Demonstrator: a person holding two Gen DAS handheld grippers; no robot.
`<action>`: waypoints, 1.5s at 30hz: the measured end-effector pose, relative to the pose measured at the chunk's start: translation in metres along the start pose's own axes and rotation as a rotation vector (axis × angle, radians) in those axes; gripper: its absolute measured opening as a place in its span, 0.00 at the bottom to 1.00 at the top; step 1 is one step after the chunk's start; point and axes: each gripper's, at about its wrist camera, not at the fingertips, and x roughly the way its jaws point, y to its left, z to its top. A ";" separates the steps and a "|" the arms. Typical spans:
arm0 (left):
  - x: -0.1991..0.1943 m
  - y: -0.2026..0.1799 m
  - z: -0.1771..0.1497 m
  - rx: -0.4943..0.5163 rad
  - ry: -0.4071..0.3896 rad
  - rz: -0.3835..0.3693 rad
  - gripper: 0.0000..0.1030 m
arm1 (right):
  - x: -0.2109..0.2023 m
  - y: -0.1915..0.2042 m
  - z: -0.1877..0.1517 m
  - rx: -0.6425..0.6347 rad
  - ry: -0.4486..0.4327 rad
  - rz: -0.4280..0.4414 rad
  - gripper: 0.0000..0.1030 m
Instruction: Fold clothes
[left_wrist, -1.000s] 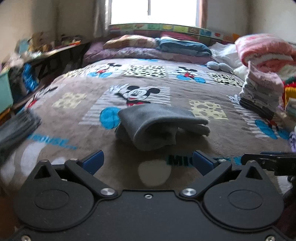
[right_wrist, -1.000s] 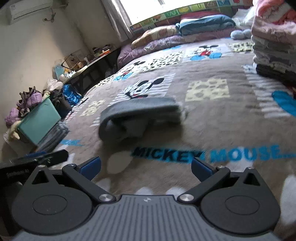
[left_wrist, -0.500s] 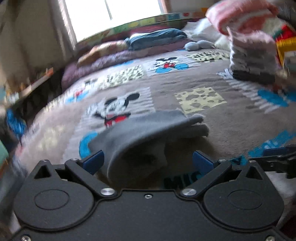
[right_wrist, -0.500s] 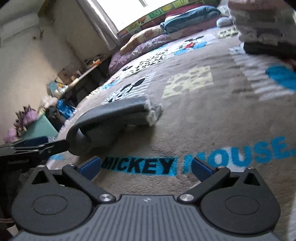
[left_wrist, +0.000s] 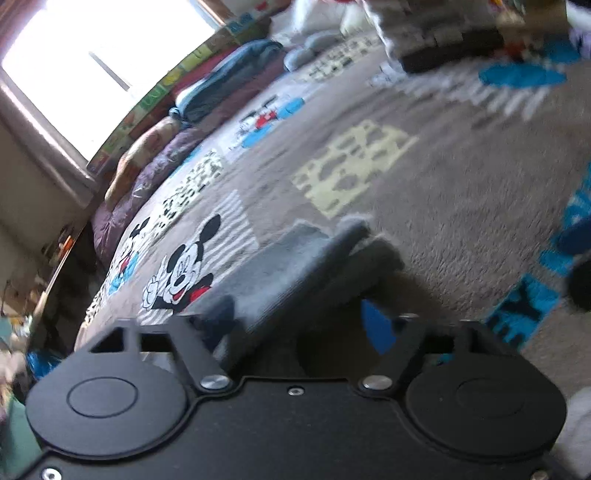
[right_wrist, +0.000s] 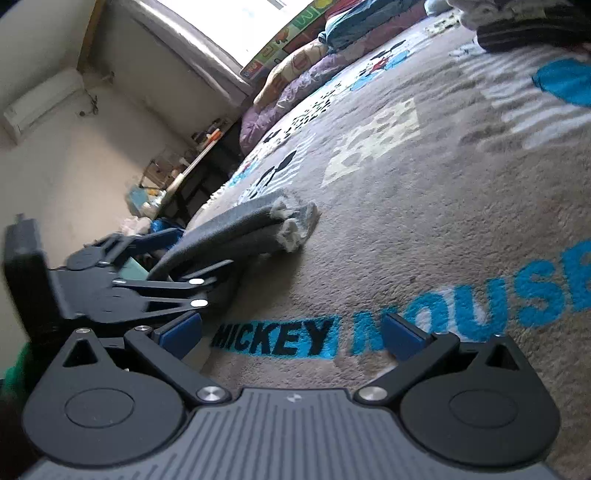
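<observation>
A folded grey garment (left_wrist: 295, 266) lies on the Mickey Mouse blanket (left_wrist: 461, 192) that covers the bed. My left gripper (left_wrist: 299, 325) is open with its jaws on either side of the garment's near end; the cloth sits between the blue pads. In the right wrist view the garment (right_wrist: 240, 232) lies at the left, with the left gripper (right_wrist: 192, 269) around its near end. My right gripper (right_wrist: 291, 332) is open and empty, low over the blanket to the right of the garment.
A stack of folded clothes (left_wrist: 424, 40) stands at the far right of the bed, and also shows in the right wrist view (right_wrist: 524, 22). Pillows (left_wrist: 229, 85) line the headboard under the window. A cluttered shelf (right_wrist: 184, 166) runs along the bed's left side.
My left gripper has moved forward and tilted, so the garment's near end now sits between its jaws. My right gripper has dropped lower and tilted towards the blanket.
</observation>
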 end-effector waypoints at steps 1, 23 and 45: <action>0.004 -0.001 0.001 0.013 0.006 0.000 0.53 | 0.000 -0.003 0.001 0.010 0.000 0.013 1.00; -0.096 0.063 0.099 -0.344 -0.250 -0.207 0.14 | -0.023 -0.027 0.008 0.161 -0.080 0.146 1.00; -0.083 -0.023 0.123 -0.357 -0.235 -0.450 0.52 | -0.100 -0.074 0.004 0.325 -0.377 0.018 1.00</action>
